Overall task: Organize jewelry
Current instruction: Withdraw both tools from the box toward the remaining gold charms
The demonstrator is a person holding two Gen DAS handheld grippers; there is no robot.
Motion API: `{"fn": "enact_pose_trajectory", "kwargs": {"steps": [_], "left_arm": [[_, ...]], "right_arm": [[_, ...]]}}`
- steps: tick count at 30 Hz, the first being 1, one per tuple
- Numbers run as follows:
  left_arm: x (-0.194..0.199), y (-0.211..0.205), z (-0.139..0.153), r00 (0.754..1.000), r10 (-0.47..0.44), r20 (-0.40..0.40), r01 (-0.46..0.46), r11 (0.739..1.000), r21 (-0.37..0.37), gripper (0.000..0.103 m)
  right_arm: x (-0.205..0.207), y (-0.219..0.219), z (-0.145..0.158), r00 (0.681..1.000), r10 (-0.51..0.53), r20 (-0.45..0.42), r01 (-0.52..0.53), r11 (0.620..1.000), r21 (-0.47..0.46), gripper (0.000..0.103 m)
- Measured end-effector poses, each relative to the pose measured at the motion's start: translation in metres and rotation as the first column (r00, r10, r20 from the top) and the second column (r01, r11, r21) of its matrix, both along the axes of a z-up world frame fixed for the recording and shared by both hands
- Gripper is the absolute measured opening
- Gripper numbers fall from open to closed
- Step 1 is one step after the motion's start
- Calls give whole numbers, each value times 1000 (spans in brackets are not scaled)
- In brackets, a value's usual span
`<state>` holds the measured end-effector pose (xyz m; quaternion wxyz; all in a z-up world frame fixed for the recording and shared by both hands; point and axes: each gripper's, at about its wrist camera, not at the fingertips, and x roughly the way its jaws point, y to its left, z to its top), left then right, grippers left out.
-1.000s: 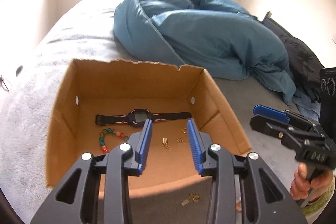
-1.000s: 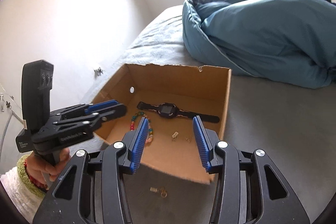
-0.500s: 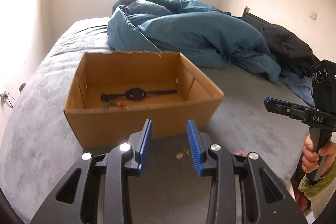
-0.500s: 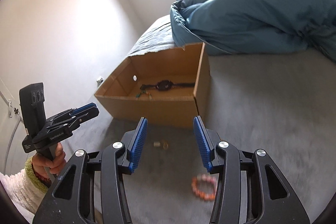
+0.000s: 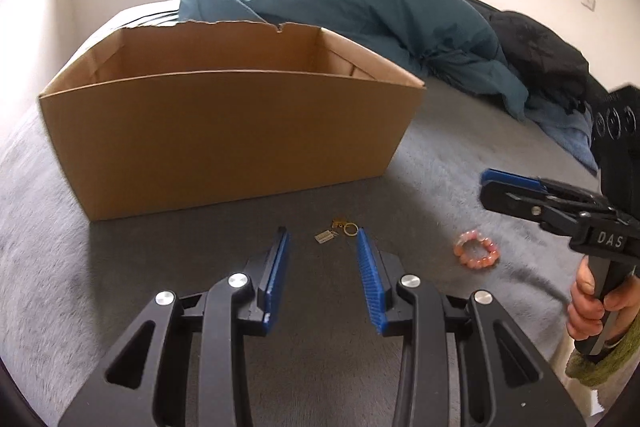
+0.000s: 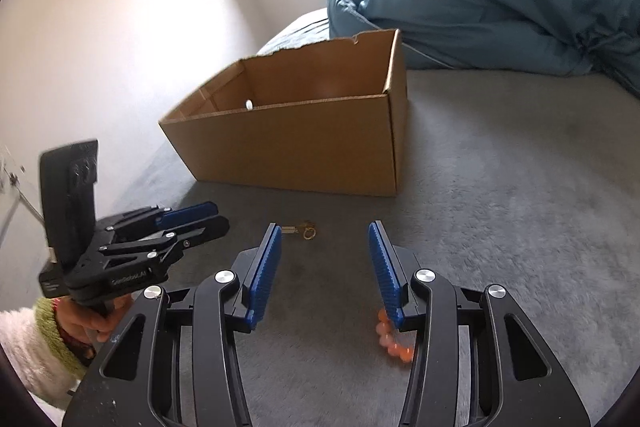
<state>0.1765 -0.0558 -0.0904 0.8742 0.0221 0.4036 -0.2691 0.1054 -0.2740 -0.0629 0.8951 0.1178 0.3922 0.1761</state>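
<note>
An open cardboard box (image 5: pixel 224 131) stands on the grey bed; it also shows in the right wrist view (image 6: pixel 304 147). Its contents are hidden by its front wall. Small gold earrings (image 5: pixel 338 230) lie on the blanket in front of it, just ahead of my open, empty left gripper (image 5: pixel 322 241). A pink bead bracelet (image 5: pixel 477 250) lies to their right. My right gripper (image 6: pixel 324 233) is open and empty, low over the blanket; the earrings (image 6: pixel 302 230) lie just ahead between its fingers, and the bracelet (image 6: pixel 394 341) is partly hidden under its right finger.
A crumpled teal duvet (image 5: pixel 360 7) lies behind the box, with dark clothing (image 5: pixel 540 55) at the right. A white wall (image 6: pixel 120 27) runs along the left side of the bed. Grey blanket (image 6: pixel 500 167) stretches right of the box.
Both grippers pulled back from over the box and dropped low in front of it. The watch and beads inside went out of sight; the earrings and pink bracelet came close.
</note>
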Motion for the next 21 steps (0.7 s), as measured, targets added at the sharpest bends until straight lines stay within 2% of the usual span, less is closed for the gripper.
{"fn": "enact_pose_trajectory", "kwargs": {"steps": [6, 14, 21], "left_arm": [[14, -19, -12, 999, -48, -5, 48, 998, 35, 33], [29, -32, -28, 996, -82, -26, 83, 995, 53, 33], [34, -43, -47, 992, -105, -68, 112, 988, 107, 23]], "right_arm": [[21, 16, -13, 997, 72, -11, -72, 996, -42, 34], [42, 27, -30, 984, 174, -33, -176, 981, -82, 31], [50, 34, -48, 970, 231, -71, -236, 967, -90, 24]]}}
